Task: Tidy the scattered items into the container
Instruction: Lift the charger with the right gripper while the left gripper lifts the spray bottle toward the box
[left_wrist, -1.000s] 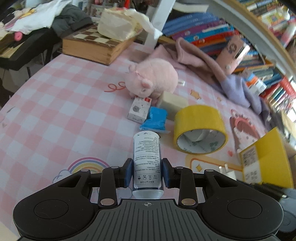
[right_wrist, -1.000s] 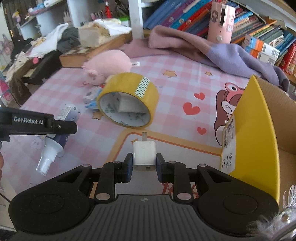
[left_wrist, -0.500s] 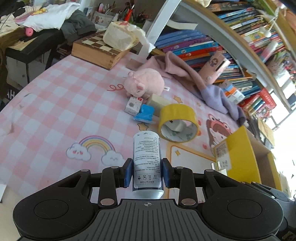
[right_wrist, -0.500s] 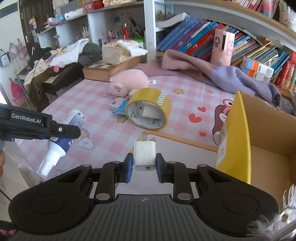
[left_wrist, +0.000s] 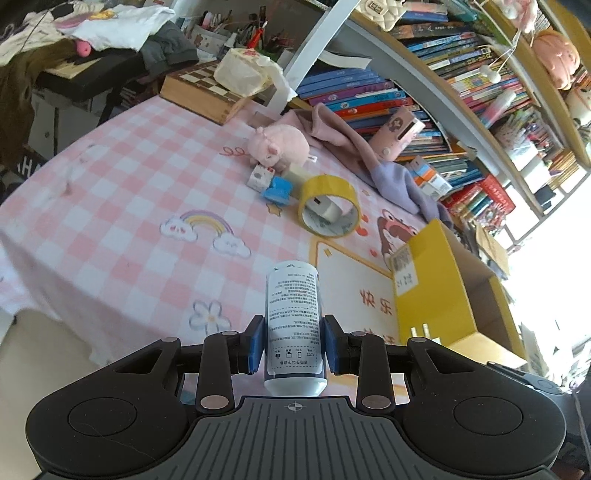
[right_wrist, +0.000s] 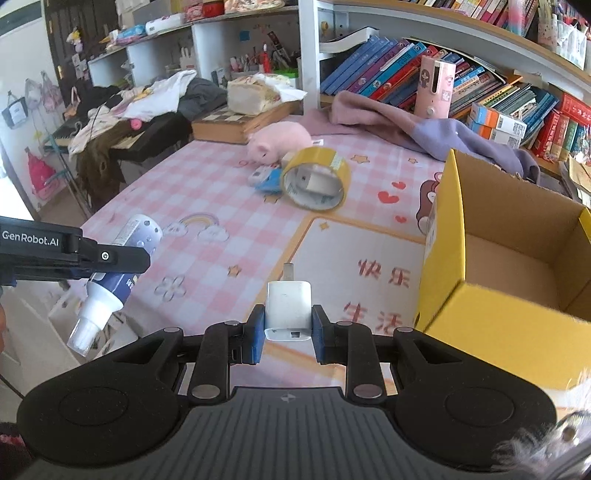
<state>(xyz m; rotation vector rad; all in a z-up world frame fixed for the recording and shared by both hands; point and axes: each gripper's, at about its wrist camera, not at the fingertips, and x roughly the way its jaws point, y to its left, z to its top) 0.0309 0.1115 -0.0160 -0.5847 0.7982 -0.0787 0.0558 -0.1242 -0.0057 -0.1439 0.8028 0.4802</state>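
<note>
My left gripper (left_wrist: 293, 345) is shut on a white spray bottle (left_wrist: 293, 325) with a printed label, held high above the pink checked tablecloth (left_wrist: 147, 192). The bottle also shows in the right wrist view (right_wrist: 118, 266), cap pointing down. My right gripper (right_wrist: 288, 334) is shut on a white charger plug (right_wrist: 289, 308), raised left of the open yellow cardboard box (right_wrist: 517, 266). The box shows at the right in the left wrist view (left_wrist: 443, 280). On the table lie a yellow tape roll (right_wrist: 316, 179), a blue packet (left_wrist: 277, 190), a small white box (left_wrist: 258, 175) and a pink plush pig (left_wrist: 280, 147).
A purple-pink garment (right_wrist: 406, 125) lies at the back of the table before rows of books (right_wrist: 388, 74). A chessboard box (left_wrist: 207, 92) with a wrapped bundle on it sits at the far left corner. Clothes are piled on a keyboard (right_wrist: 122, 136) beyond the table's left edge.
Both grippers have lifted and pulled back from the table with their objects. The box's inside has come into the right wrist view.
</note>
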